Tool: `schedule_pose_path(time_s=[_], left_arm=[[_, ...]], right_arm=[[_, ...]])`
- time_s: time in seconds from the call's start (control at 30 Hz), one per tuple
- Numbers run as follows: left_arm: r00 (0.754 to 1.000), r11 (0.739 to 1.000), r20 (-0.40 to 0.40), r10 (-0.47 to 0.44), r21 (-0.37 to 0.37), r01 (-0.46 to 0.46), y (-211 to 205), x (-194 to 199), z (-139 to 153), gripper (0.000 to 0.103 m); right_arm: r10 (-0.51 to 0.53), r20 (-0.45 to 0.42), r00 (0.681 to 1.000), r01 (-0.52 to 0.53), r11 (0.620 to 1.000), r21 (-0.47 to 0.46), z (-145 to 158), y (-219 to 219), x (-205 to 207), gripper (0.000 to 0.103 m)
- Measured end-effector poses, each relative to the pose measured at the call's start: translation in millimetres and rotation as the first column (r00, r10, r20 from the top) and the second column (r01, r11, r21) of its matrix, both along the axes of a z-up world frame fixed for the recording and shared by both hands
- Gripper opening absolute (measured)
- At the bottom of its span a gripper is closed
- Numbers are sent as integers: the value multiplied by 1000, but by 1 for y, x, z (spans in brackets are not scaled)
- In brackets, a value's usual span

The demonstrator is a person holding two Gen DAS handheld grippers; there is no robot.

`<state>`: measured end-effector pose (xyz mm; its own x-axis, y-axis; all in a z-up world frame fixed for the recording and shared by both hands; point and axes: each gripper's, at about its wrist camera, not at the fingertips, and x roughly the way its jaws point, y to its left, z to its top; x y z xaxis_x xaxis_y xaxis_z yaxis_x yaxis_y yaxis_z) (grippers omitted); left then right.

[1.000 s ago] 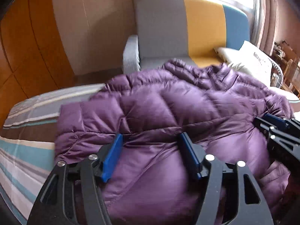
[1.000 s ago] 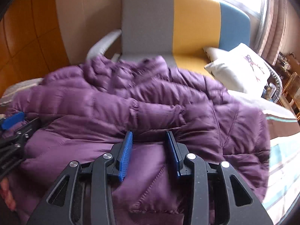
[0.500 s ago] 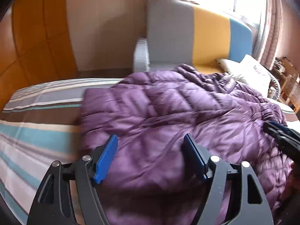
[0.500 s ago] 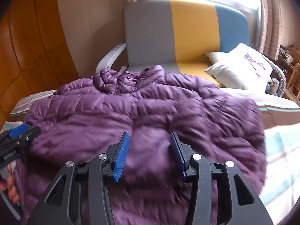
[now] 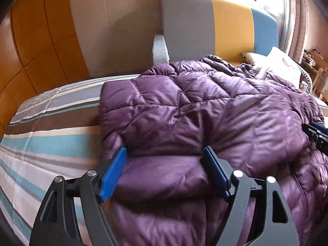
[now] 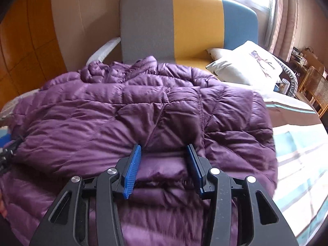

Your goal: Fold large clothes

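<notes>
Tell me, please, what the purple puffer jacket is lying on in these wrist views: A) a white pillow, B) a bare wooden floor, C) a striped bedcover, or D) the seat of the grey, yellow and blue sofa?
C: the purple puffer jacket is spread over the striped bedcover, whose stripes show on either side of it in the two views.

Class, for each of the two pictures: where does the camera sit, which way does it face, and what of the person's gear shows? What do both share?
Left wrist: on the left gripper, facing down over the purple jacket; jaws opening, jacket fabric between.
Right wrist: on the right gripper, facing likewise; jaws opening, fabric between.
Shared: jacket, striped bedsheet, sofa, pillow.
</notes>
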<state>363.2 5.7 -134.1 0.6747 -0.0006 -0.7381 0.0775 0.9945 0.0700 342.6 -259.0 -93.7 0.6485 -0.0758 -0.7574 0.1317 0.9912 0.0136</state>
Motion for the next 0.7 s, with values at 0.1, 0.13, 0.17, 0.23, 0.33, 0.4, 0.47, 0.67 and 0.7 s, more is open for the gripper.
schedule_pose_path(time_s=[0.1,0.13,0.17,0.23,0.33,0.4,0.47,0.67,0.7], left_arm=[[1000,1000,19,7,-1,-7,3,-25,7,93],[1000,1000,14,-1,-24,1,4,-35,8,93],[1000,999,3,-9,-36,9,6,-43,7,93],[1000,999,-23,-18,-42,17,7,-58,3,94],[999,999,-45,-23,-42,21,10,-80,-2,96],[999,999,-50,-20,-34,18,11,-95,-4,98],[998,999,-53,-27,-36,25,13,-110,-6,99],[997,995,-68,-21,-101,14,28,-146,-8,100],[998,995,-68,-16,-102,9,30,-151,-8,101]], right_arm=[[28,1,1000,-28,999,39,12,6,-21,51],[39,-1,999,-39,998,54,15,8,-29,51],[46,-2,999,-46,997,64,16,9,-36,51],[62,-10,998,-61,996,69,19,14,-51,51],[87,-15,996,-85,994,64,22,20,-73,51],[92,-15,996,-92,995,49,24,22,-87,57],[87,-13,996,-86,996,38,26,22,-104,63],[68,-28,997,-65,995,81,27,18,-141,63],[67,-27,997,-65,995,77,28,17,-145,63]])
